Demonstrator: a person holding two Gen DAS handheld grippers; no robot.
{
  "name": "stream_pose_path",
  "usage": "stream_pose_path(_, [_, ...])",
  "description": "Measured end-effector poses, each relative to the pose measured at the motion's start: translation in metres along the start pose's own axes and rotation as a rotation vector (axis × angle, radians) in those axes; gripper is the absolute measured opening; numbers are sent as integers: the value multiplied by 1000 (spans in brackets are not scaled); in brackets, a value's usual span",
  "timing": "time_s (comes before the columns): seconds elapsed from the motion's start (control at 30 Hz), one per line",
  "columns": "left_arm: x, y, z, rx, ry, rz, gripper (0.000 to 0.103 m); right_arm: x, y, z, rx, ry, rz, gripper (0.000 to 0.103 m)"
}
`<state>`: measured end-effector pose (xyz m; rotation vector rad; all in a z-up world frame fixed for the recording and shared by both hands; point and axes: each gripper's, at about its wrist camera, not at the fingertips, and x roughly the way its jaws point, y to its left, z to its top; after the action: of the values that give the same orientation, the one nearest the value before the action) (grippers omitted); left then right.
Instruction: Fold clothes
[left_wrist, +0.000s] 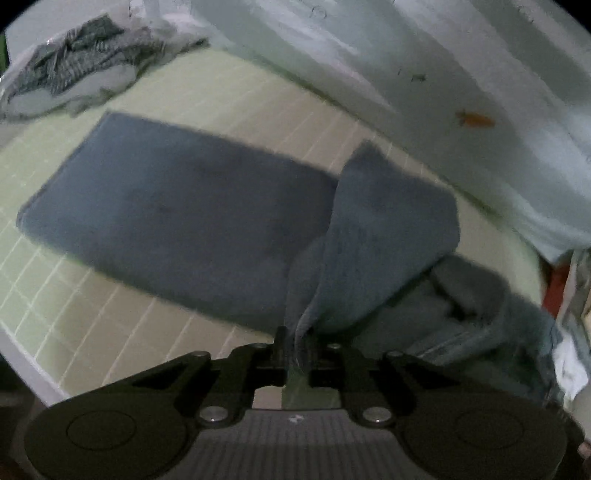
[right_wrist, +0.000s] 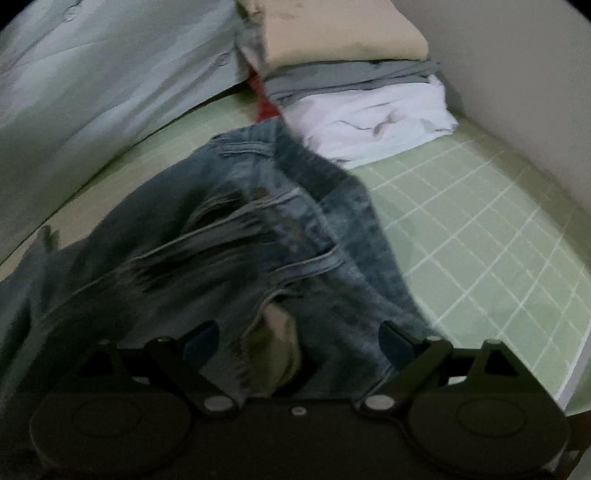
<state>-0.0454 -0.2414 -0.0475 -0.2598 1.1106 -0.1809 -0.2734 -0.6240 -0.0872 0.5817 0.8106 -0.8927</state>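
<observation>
**Left gripper pinches the jeans leg, right gripper sits over the waistband**

Left wrist view first: the left gripper (left_wrist: 300, 345) has its jaws drawn together on a bunched fold of the jeans (left_wrist: 177, 221), denim pinched right between the tips. The rest of that leg lies flat and dark across the green gridded mat (left_wrist: 74, 317), its far corner squared off, with mat showing along the near and left sides. A crumpled striped garment (left_wrist: 74, 62) sits at the mat's far left corner, well apart from the jeans. A pale sheet (left_wrist: 443, 74) runs along the far edge.

Over to the right wrist view, which gives what the left cannot: the waistband end of the jeans (right_wrist: 258, 229), belt loops and a rivet showing, heaped up against the right gripper (right_wrist: 299, 343). Its fingers stand wide apart with denim bunched between them; whether the pads press on the cloth I cannot tell. Behind, a folded stack (right_wrist: 354, 77) of tan, grey and white pieces sits just beyond the jeans. To the right, open mat (right_wrist: 480, 229) runs out to its white edge, beside a plain wall
</observation>
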Motion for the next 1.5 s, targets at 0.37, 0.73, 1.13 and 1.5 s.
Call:
stream_pose_path(0.37, [48,-7,60,131,-46,-8,61,-3,6,-17,67,31,-37,94])
stream_pose_path(0.73, [149,-41,109,139,85,-12,68,23,-31,-18,296,121,-188,97])
stream_pose_path(1.13, [110,-52,102,126,-104,-81,5,42,-22,-12,246,147,-200,102])
stream_pose_path(1.5, [4,72,21,-122,-190,233,6,24,-20,-32,197,127,-119,102])
